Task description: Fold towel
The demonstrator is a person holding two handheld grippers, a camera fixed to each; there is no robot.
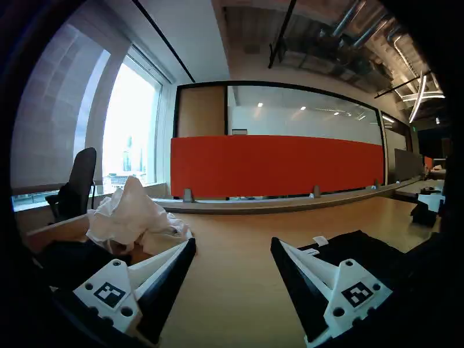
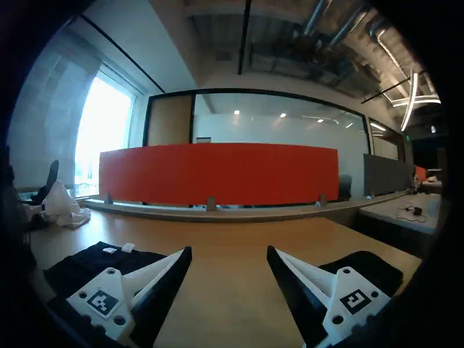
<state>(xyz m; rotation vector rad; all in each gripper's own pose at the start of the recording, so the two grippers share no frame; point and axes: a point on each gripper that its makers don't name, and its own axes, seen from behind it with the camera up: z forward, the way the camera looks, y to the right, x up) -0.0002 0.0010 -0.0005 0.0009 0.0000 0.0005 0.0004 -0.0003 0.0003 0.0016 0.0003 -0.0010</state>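
Left gripper view: left gripper (image 1: 232, 243) low over the wooden table (image 1: 232, 296), its 2 fingers spread wide, bare tabletop in the gap, nothing held. Just behind the finger on the view's right, a black cloth (image 1: 359, 246) lies flat on the table, with 2 small white tags at its near edge. Behind the finger on the view's left, a white cloth (image 1: 136, 214) sits in a crumpled heap rising to a peak, with a dark mass below it that I cannot make out. Cannot tell which of these is the towel to fold.

Right gripper view: right gripper (image 2: 229, 250) also low over the table (image 2: 232, 296), fingers wide apart, gap empty. Black cloth (image 2: 98, 258) with its 2 white tags lies behind the finger on the view's left. A second black cloth (image 2: 371, 267) lies behind the other finger, near the table edge. White cloth (image 2: 64, 210) is farther off at the left, well apart from the black one.

Farther back: red divider (image 1: 278, 165) along the table's rear edge, office chair (image 1: 75, 188) beside a bright window (image 1: 130, 133), then a glass wall (image 1: 301, 110). Exposed pipes (image 1: 354, 29) run under the ceiling.
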